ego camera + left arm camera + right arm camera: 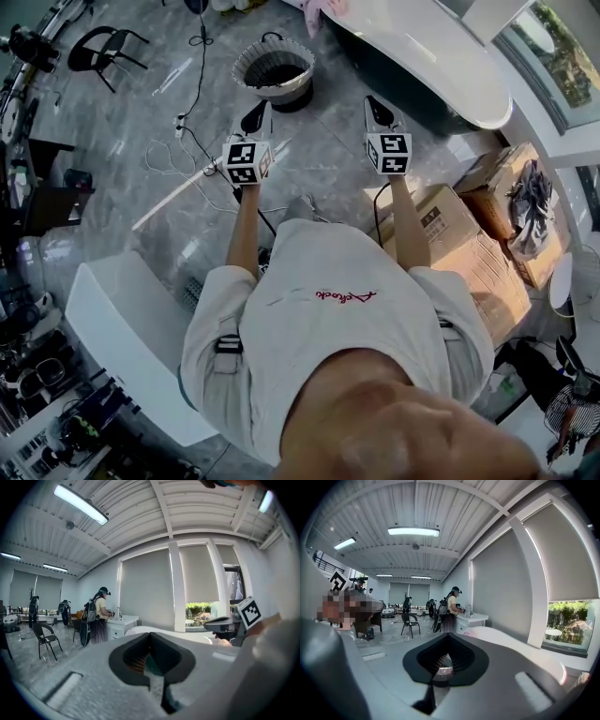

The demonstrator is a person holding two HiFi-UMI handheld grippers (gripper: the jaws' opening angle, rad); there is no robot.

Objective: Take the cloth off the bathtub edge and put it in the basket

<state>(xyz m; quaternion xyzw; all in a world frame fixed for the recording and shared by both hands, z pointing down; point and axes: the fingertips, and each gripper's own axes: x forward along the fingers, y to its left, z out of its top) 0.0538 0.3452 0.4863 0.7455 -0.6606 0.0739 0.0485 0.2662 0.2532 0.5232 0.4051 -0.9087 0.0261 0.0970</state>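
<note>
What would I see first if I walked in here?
The left gripper and the right gripper, each with a black-and-white marker cube, stick out in front of the person. Just ahead on the grey floor stands a round basket, and a big white bathtub fills the top right.

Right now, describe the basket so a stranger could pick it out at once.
Find the long white bathtub at the top of the head view. On the grey floor just left of it stands the basket. It is the only round, open-topped thing there, pale-walled and dark inside, unlike the black chair farther left.
</note>
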